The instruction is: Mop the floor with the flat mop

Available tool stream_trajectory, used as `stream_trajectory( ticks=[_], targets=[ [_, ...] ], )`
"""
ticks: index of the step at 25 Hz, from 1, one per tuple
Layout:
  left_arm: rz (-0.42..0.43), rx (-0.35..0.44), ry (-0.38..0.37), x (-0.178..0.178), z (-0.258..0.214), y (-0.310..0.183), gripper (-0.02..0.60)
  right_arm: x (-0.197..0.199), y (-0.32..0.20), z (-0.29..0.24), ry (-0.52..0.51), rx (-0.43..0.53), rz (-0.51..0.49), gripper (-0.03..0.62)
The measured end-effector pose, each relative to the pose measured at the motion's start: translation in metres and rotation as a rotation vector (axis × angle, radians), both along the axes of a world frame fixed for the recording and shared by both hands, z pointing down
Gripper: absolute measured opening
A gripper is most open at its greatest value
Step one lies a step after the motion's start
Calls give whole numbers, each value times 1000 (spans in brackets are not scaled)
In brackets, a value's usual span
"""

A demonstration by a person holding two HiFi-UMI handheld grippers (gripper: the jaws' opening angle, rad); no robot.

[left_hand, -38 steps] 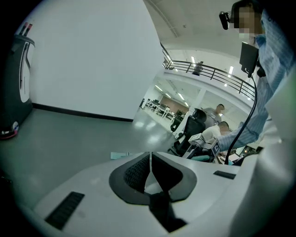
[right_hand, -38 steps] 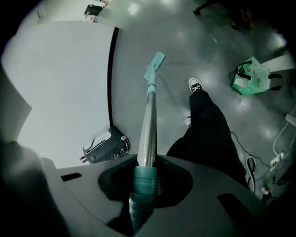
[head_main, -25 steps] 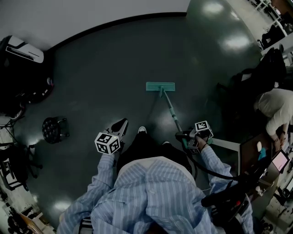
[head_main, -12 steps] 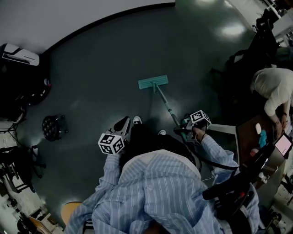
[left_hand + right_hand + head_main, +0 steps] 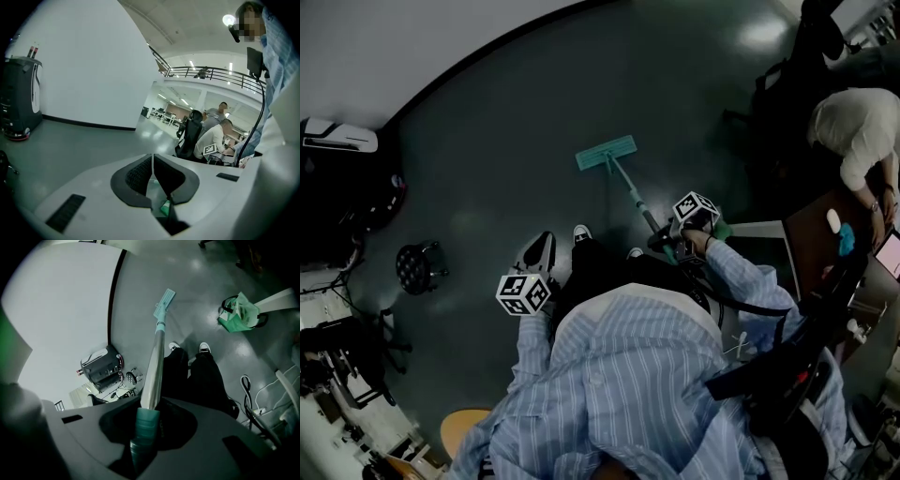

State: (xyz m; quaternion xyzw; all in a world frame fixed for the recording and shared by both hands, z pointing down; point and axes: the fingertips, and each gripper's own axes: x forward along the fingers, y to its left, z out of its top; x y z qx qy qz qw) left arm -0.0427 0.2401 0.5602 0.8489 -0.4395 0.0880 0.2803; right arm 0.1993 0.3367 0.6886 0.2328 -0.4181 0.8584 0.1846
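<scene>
The flat mop's teal head point(image 5: 606, 152) lies on the dark floor ahead of my shoes point(image 5: 581, 231). Its silver handle point(image 5: 633, 199) slants back to my right gripper point(image 5: 664, 242), which is shut on the teal grip. In the right gripper view the grip point(image 5: 144, 426) sits between the jaws of the right gripper point(image 5: 147, 411), and the handle runs up to the mop head point(image 5: 165, 300). My left gripper point(image 5: 539, 255) hangs at my left side, away from the mop. In its own view the left gripper point(image 5: 153, 161) is shut, with nothing between the pads.
A black stool point(image 5: 417, 265) and a dark machine point(image 5: 337, 141) stand at the left by the white wall. At the right a person point(image 5: 858, 127) sits at a desk point(image 5: 825, 234). A green bag point(image 5: 239, 312) lies on the floor; cables point(image 5: 253, 394) lie nearby.
The mop head has swung left and turned askew on the floor. My right gripper has moved forward with the handle. The left gripper has stayed shut at my side.
</scene>
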Motion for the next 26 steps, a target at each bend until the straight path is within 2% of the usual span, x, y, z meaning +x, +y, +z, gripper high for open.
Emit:
stream_trajectory(
  ticks=[5, 11, 20, 26],
  targets=[
    [-28, 2, -20, -3, -1, 16, 14, -3, 10, 6, -17, 14, -36, 72],
    [-44, 4, -28, -5, -1, 21, 14, -6, 13, 7, -28, 23, -31, 72],
    [40, 7, -65, 23, 6, 21, 14, -2, 16, 14, -34, 32, -17, 72],
    [91, 1, -93, 25, 4, 16, 14, -9, 9, 10, -34, 61, 2, 72]
  ],
)
